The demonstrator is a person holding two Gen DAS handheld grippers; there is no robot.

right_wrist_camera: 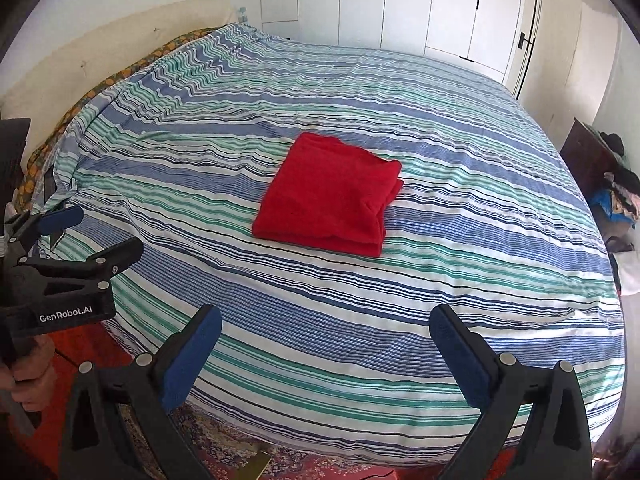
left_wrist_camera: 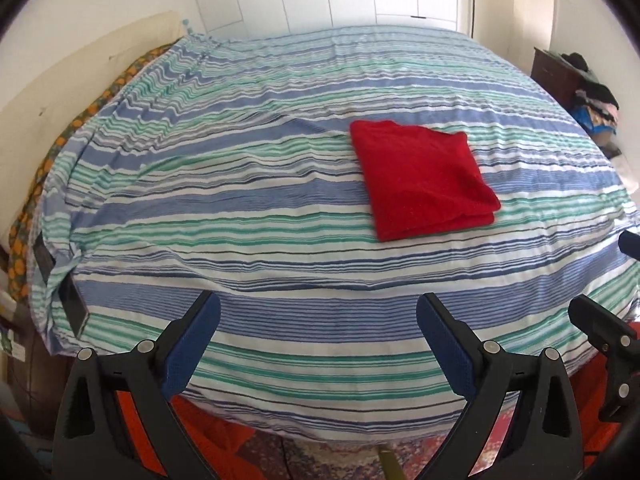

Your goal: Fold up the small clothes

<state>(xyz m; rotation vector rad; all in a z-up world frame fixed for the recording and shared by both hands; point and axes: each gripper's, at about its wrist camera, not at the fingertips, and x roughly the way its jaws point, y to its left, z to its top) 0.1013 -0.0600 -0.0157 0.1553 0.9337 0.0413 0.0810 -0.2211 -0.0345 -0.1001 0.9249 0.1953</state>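
Observation:
A red garment lies folded into a neat square on the striped bed; it also shows in the right wrist view, near the middle of the bed. My left gripper is open and empty, held back over the bed's near edge, well short of the garment. My right gripper is open and empty, also at the near edge. The left gripper shows from the side at the left of the right wrist view, and part of the right gripper's body shows at the right edge of the left wrist view.
A dark wooden cabinet with a pile of clothes stands right of the bed. White wardrobe doors line the far wall. A patterned rug and red floor lie below the near edge. A pale headboard is at the left.

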